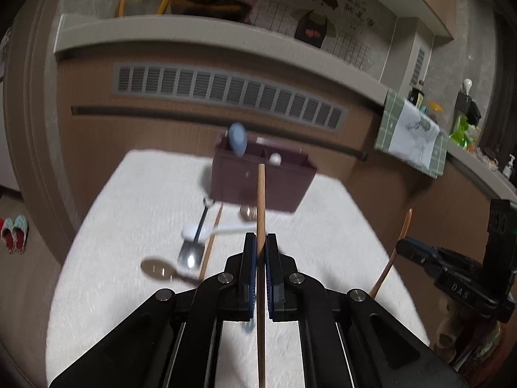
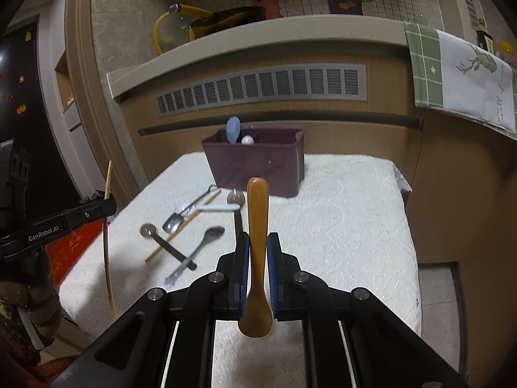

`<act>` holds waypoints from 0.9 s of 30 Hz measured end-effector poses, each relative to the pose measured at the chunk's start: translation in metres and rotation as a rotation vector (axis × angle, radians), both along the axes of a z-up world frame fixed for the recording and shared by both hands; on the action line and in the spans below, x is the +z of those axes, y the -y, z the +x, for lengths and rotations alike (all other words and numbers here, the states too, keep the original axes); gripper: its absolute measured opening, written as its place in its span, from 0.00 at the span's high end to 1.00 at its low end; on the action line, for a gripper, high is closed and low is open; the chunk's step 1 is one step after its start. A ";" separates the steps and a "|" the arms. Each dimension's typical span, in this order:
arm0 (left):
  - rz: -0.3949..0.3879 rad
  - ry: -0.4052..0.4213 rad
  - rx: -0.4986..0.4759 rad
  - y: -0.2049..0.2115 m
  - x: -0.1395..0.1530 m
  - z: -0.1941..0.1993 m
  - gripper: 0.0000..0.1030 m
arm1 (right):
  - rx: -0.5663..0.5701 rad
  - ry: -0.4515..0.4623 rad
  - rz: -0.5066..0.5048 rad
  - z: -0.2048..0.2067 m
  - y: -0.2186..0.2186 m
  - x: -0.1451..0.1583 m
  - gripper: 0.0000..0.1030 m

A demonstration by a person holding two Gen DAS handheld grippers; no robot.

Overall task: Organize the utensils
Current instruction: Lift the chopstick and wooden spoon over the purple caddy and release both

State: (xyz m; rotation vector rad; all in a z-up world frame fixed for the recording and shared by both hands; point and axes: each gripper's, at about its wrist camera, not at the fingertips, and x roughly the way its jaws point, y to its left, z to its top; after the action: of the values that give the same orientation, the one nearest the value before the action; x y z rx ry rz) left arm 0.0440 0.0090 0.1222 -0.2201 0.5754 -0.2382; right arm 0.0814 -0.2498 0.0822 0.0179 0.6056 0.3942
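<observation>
My left gripper (image 1: pixel 261 242) is shut on a wooden chopstick (image 1: pixel 260 200) that points toward the dark purple utensil box (image 1: pixel 258 184). My right gripper (image 2: pixel 258 242) is shut on a brown wooden spoon (image 2: pixel 257 213), handle forward, above the white cloth. The box (image 2: pixel 258 165) stands at the table's far side and holds a blue spoon (image 2: pixel 233 129) and a white spoon (image 2: pixel 247 140). Loose on the cloth lie a second chopstick (image 2: pixel 182 226), a white spoon (image 2: pixel 210 207), a metal spoon (image 2: pixel 173 223), a grey spoon (image 2: pixel 206 239) and flat brown spoons (image 2: pixel 148 230).
The table is covered with a white cloth (image 2: pixel 339 220). A wooden counter with a vent grille (image 2: pixel 258 89) rises behind it. A green towel (image 2: pixel 458 77) hangs at the right. The left gripper shows at the right wrist view's left edge (image 2: pixel 64 220).
</observation>
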 end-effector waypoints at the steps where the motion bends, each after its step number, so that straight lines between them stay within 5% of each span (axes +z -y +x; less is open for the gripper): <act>1: -0.005 0.028 -0.004 0.000 0.014 0.006 0.95 | 0.002 0.010 0.002 0.003 -0.001 0.007 0.90; 7: -0.018 0.292 -0.041 0.001 0.111 0.063 0.95 | -0.021 0.254 -0.004 0.034 -0.011 0.105 0.90; 11: 0.004 0.439 -0.008 0.006 0.122 0.105 0.95 | -0.031 0.392 -0.013 0.077 -0.027 0.145 0.90; 20: -0.012 0.455 -0.008 0.019 0.099 0.224 0.95 | -0.045 0.291 -0.015 0.197 -0.055 0.097 0.90; 27: -0.032 0.335 -0.023 0.029 0.035 0.268 0.95 | -0.040 0.203 -0.035 0.231 -0.055 0.049 0.90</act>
State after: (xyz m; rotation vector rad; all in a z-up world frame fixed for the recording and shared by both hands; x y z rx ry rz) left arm 0.3122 -0.0201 0.1573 -0.1998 0.2427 -0.2995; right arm 0.3125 -0.1951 0.1309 -0.0430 0.4106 0.3421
